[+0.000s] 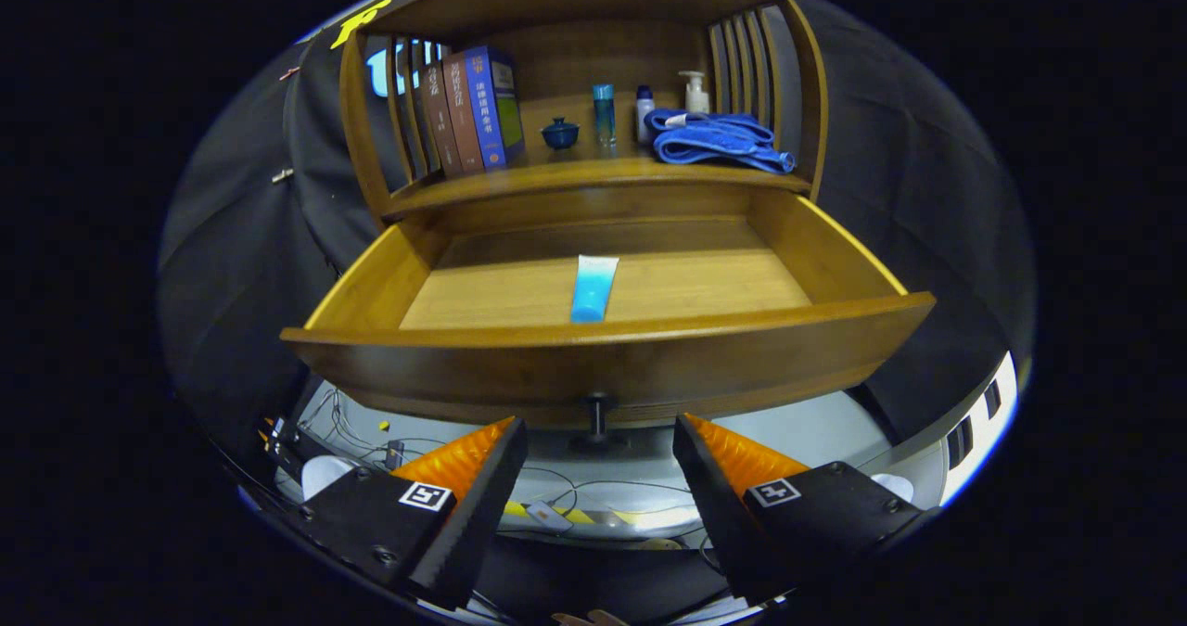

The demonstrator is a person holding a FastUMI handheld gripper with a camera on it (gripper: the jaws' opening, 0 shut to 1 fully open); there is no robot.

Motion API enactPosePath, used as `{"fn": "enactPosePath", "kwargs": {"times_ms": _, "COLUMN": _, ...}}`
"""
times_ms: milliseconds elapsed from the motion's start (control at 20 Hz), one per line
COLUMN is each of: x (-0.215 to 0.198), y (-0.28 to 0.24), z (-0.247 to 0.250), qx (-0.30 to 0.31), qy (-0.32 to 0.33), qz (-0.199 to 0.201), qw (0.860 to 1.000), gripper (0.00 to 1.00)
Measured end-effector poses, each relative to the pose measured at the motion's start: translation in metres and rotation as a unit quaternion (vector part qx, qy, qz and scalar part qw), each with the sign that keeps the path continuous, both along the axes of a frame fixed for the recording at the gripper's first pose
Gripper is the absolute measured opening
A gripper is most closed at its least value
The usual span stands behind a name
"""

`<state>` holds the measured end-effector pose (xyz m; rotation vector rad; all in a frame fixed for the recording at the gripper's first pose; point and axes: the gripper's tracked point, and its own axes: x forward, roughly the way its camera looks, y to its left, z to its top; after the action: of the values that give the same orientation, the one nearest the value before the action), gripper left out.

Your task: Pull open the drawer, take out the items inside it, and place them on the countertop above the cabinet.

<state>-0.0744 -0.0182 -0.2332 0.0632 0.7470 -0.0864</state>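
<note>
My tongs point(600, 440) stand wide open and hold nothing; the drawer's knob point(596, 419) sits in the gap between the two tips, touching neither as far as I can tell. The drawer point(603, 352) is already pulled well out, and the one thing I see in it is a blue tube point(593, 287) lying flat on the drawer floor, lengthways, its darker end close behind the front wall.

The bench above point(593, 179) is where it has to go, and that is where I expect trouble. It is already busy: books point(468, 111) to one side, a small blue lidded cup point(560, 133), a slim blue bottle point(604, 114), a white bottle point(644, 111), a pump bottle point(694, 93) and a folded blue towel point(719, 141). The bare strip in front of the cup and bottles is narrow, so a careless set-down could knock a bottle over or leave the tube on the lip, from where it would roll back into the drawer.

The nearer risk is the front wall. I judge I must lift over it before dropping in; coming in low, my tips would strike the wood and shove the drawer shut. The tube also looks soft and smooth, lying flat on the wood: closing too high would only skate it along, and squeezing hard could make it squirt out sideways.
</note>
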Motion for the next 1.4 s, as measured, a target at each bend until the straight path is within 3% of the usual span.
{"fn": "enactPosePath", "kwargs": {"times_ms": 350, "x": 0.092, "y": 0.006, "z": 0.053, "qx": 0.013, "qy": -0.036, "qz": 0.007, "qw": 0.999, "gripper": 1.0}}
{"fn": "enactPosePath", "kwargs": {"times_ms": 700, "x": 0.164, "y": 0.006, "z": -0.012, "qx": 0.011, "qy": 0.082, "qz": -0.003, "qw": 0.997, "gripper": 1.0}}
{"fn": "enactPosePath", "kwargs": {"times_ms": 950, "x": 0.171, "y": 0.002, "z": -0.063, "qx": 0.006, "qy": 0.191, "qz": -0.011, "qw": 0.982, "gripper": 1.0}}
{"fn": "enactPosePath", "kwargs": {"times_ms": 1400, "x": 0.169, "y": -0.01, "z": -0.096, "qx": 0.024, "qy": 0.329, "qz": -0.058, "qw": 0.942, "gripper": 0.99}}
